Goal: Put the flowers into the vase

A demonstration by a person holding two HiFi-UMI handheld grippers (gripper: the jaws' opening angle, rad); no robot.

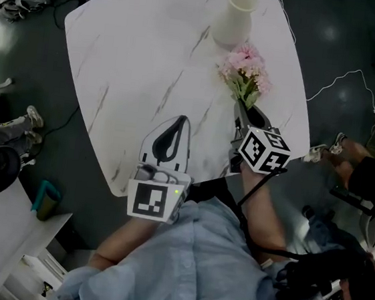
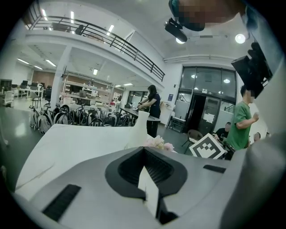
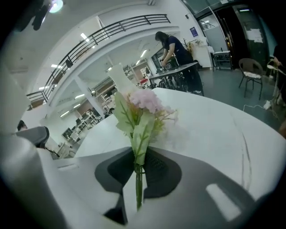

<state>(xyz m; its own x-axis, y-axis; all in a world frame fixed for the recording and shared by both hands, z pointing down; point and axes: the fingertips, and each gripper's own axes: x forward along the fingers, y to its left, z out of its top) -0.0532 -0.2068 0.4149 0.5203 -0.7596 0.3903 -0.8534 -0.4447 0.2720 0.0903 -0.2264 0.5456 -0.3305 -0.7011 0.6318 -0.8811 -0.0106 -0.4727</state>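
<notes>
A cream vase (image 1: 235, 17) stands upright at the far side of the white marble table (image 1: 136, 73). The pink flowers (image 1: 247, 72) with green leaves sit just in front of it, over the tabletop. My right gripper (image 1: 244, 115) is shut on their stems. In the right gripper view the stem (image 3: 138, 183) runs up from between the pads to the blossoms (image 3: 145, 105), and the vase (image 3: 117, 78) shows behind them. My left gripper (image 1: 177, 121) hovers near the table's front edge, shut with nothing in it. In the left gripper view its jaws (image 2: 147, 183) meet, with the vase (image 2: 140, 129) far ahead.
The table's front edge is close below both grippers. A teal cup (image 1: 46, 198) stands on a low white unit at lower left. Cables (image 1: 343, 80) and a person's shoes (image 1: 322, 151) lie on the dark floor to the right. People stand far off in the hall.
</notes>
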